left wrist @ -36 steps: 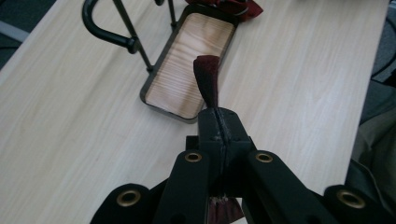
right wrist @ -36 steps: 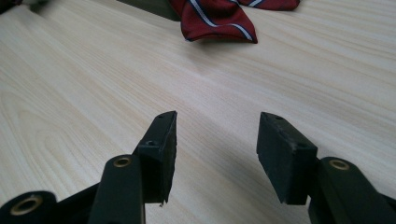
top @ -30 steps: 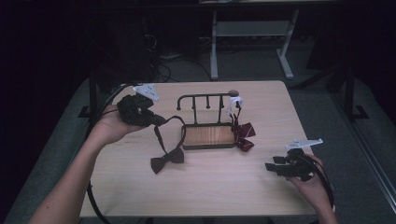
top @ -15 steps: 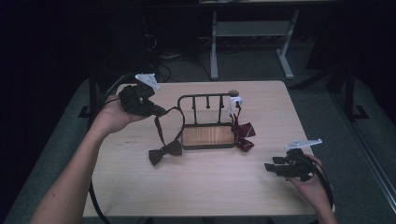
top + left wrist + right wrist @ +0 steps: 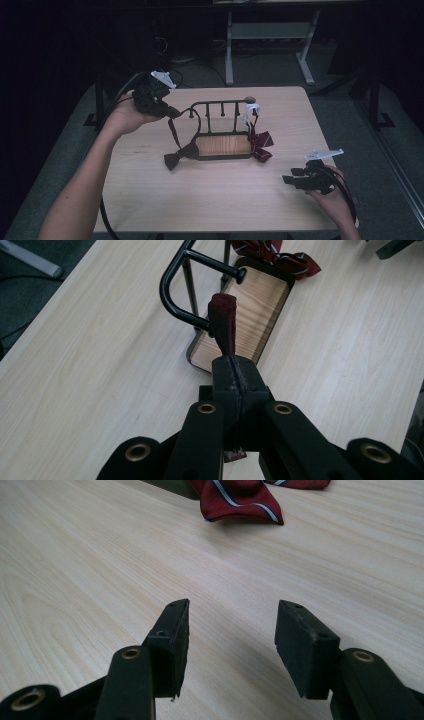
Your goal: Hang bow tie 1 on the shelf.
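The left gripper (image 5: 170, 112) is clamped on the strap of a dark maroon bow tie (image 5: 172, 160), held up beside the black metal rack with a wooden base (image 5: 223, 146); the bow rests at the rack's near-left corner. The right gripper (image 5: 288, 179), jaws apart, sits on the table (image 5: 210, 200) well right of the rack.

The dark maroon bow tie (image 5: 176, 158) hangs by its strap from the left gripper (image 5: 170, 112), which is clamped on it, its bow resting on the table just beside the rack's (image 5: 220, 105) left end.
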Demonstrator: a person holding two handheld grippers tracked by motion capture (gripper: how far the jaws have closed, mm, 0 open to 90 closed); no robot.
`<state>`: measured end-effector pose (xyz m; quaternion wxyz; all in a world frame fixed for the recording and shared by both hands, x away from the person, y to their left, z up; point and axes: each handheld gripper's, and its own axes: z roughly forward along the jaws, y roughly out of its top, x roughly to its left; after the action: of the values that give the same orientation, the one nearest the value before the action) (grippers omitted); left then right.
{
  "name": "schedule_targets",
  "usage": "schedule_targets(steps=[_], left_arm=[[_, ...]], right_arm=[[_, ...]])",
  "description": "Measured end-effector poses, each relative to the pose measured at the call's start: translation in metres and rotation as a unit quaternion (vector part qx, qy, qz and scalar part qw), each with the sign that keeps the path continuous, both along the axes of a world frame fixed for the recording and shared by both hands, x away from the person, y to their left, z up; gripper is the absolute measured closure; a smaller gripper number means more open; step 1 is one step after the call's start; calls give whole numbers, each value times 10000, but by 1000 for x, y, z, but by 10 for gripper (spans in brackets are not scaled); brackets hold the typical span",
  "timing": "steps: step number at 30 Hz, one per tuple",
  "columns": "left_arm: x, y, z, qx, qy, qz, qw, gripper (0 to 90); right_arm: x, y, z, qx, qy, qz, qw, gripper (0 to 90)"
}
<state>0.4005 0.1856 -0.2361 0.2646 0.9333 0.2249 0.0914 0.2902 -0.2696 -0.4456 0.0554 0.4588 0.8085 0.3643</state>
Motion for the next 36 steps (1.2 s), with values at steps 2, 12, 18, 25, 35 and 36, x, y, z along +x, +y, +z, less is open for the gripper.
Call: schedule_targets(steps=[2,12,18,25,35,36], left_arm=[[2,0,1,44,1,12,10000,896],[13,3,3,28,26,157,9999,895],[19,0,4,92,32,200,9998,896],[28,-2,1,88,65,283,9995,896],[39,-4,-5,171,136,332,9992,895],[40,-4,-6,164,140,354,9991,895]], right_arm=[[0,-1,0,17,-32,4,10000,476],[-1,-2,1,30,-40,-8,10000,475],[-1,-2,1,29,-73,0,10000,475],[-1,0,2,30,-96,-2,9999,476],[-1,-1,3,53,-118,-7,9999,476],[-1,-1,3,51,-118,-6,9999,476]])
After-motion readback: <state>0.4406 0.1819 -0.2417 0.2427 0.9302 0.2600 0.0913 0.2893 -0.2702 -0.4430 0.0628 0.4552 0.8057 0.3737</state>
